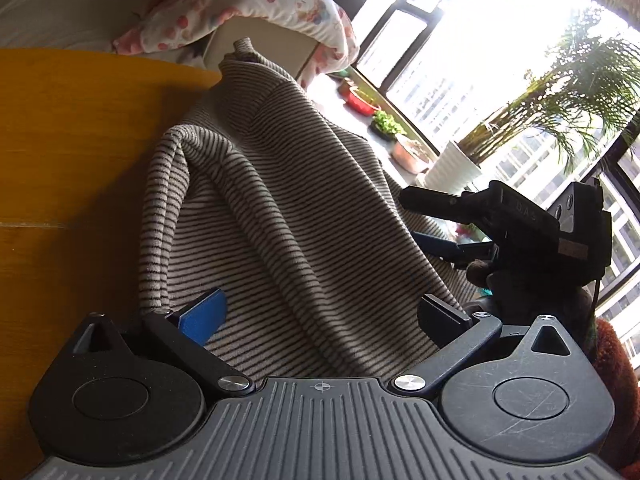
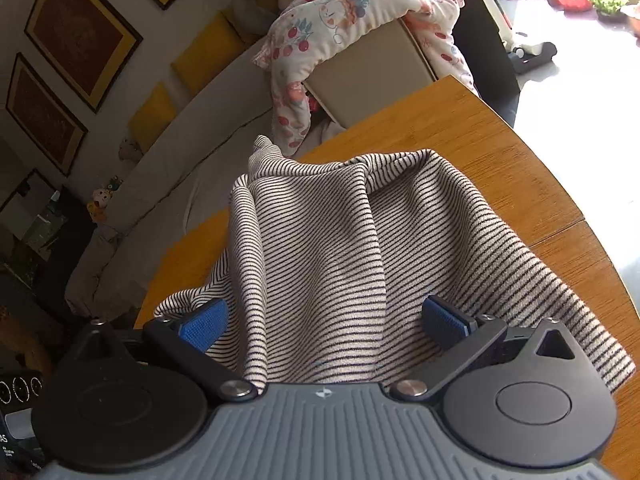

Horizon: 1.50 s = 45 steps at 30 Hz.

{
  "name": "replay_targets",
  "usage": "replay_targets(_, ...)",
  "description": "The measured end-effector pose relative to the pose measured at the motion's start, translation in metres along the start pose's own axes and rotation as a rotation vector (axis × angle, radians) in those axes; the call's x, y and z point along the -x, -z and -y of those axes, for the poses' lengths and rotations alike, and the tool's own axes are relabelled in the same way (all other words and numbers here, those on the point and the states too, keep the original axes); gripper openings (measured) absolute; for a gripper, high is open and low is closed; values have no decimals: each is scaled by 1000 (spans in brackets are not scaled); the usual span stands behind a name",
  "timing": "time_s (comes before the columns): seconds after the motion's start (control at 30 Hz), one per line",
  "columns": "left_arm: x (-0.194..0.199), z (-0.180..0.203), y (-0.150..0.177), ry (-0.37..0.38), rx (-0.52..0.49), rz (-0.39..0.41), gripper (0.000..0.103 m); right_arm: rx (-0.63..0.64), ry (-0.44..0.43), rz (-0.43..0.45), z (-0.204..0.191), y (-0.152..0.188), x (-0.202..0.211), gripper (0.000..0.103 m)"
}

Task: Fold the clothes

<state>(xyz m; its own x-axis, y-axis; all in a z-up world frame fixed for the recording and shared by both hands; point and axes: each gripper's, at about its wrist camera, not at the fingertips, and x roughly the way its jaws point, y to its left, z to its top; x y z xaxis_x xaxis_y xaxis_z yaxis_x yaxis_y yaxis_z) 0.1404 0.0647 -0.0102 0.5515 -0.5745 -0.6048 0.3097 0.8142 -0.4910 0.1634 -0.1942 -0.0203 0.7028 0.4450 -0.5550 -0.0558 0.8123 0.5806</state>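
Note:
A beige garment with thin dark stripes (image 1: 280, 208) lies bunched on the round wooden table (image 1: 72, 160). My left gripper (image 1: 320, 316) is open, its blue and black fingers wide apart with the cloth lying between them. The right gripper (image 1: 452, 224) shows at the garment's right edge in the left wrist view, its two fingers spread against the cloth. In the right wrist view the garment (image 2: 328, 248) is draped between the wide-open blue fingers of my right gripper (image 2: 324, 320), over the table (image 2: 500, 152).
A floral blanket (image 2: 360, 12) hangs over a beige sofa arm (image 2: 372, 76) beyond the table. Yellow cushions (image 2: 208, 56) and framed pictures (image 2: 80, 32) lie left. Potted plants (image 1: 460, 160) stand by the bright windows. The table's right edge (image 2: 600, 248) is near.

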Motion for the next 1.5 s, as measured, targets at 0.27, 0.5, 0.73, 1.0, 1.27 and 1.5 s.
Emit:
replay_targets(0.27, 61, 4, 54, 41, -16, -96, 103, -30, -143, -60, -5, 77, 72, 103)
replay_targets(0.5, 72, 0, 51, 204, 131, -76, 103, -6, -150, -30, -11, 101, 88, 103)
replay_targets(0.73, 13, 33, 31, 34, -17, -67, 84, -63, -166, -19, -4, 97, 87, 103)
replay_targets(1.0, 21, 20, 2, 27, 1, -3, 11, -80, -150, -8, -6, 95, 82, 103)
replay_targets(1.27, 124, -81, -78, -170, 221, 337, 12, -74, -124, -26, -14, 93, 75, 103)
replay_targets(1.5, 124, -161, -35, -155, 465, 166, 60, -20, -113, -77, -22, 86, 67, 103)
